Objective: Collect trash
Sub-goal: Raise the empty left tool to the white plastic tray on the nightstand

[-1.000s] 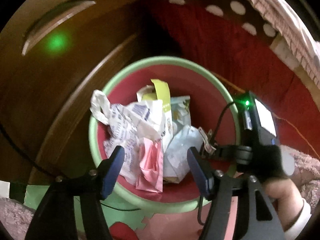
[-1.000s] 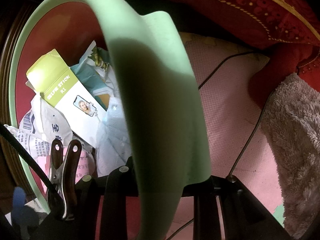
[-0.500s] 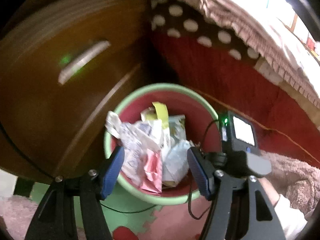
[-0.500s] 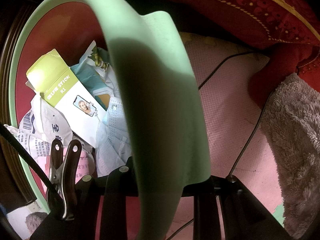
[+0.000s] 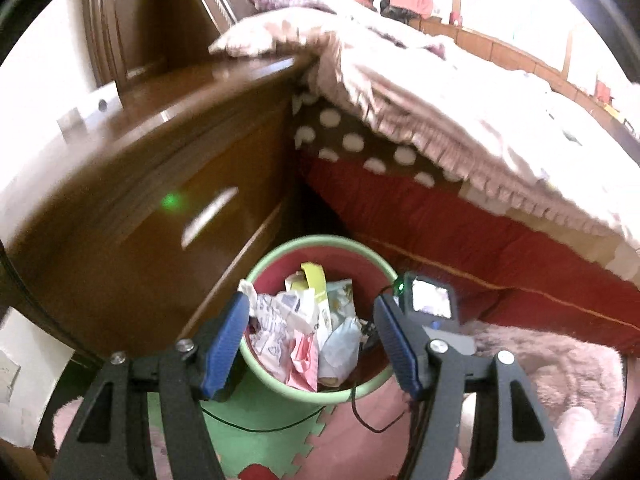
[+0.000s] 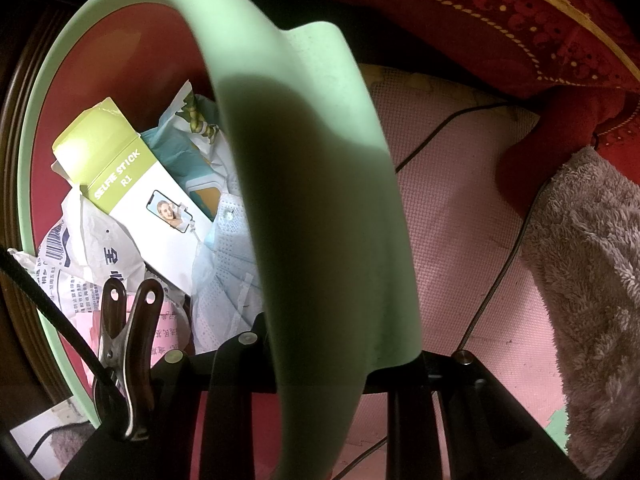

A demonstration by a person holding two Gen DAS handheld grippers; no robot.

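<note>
While the bin waits on the floor, each part of the scene reads as follows.

Right hand-held gripper [image 6: 320,364]: nearly closed, its jaws pinching the rim of the green bin [image 6: 304,184], one finger inside the wall and one outside; this looks like a steadying grip that keeps the bin from tipping or sliding.

Left hand-held gripper [image 5: 310,346]: jaws well apart with nothing between them, held above the bin and tilted down toward it; likely free to fetch another piece.

Bin contents: a selfie-stick box [image 6: 132,184], crumpled printed paper [image 6: 92,256], a pale blue face mask [image 6: 228,264] and a pink slip [image 5: 302,360] are heaped inside, close to the rim, so much of the collecting seems done.

Bin position: on the foam floor mat [image 5: 280,412], tucked in the corner between the wooden nightstand [image 5: 132,184] and the bed [image 5: 460,120], probably its usual spot.

Cable: a thin black cable [image 5: 260,426] runs across the mat beside the bin; a snag risk if the bin is moved.
</note>
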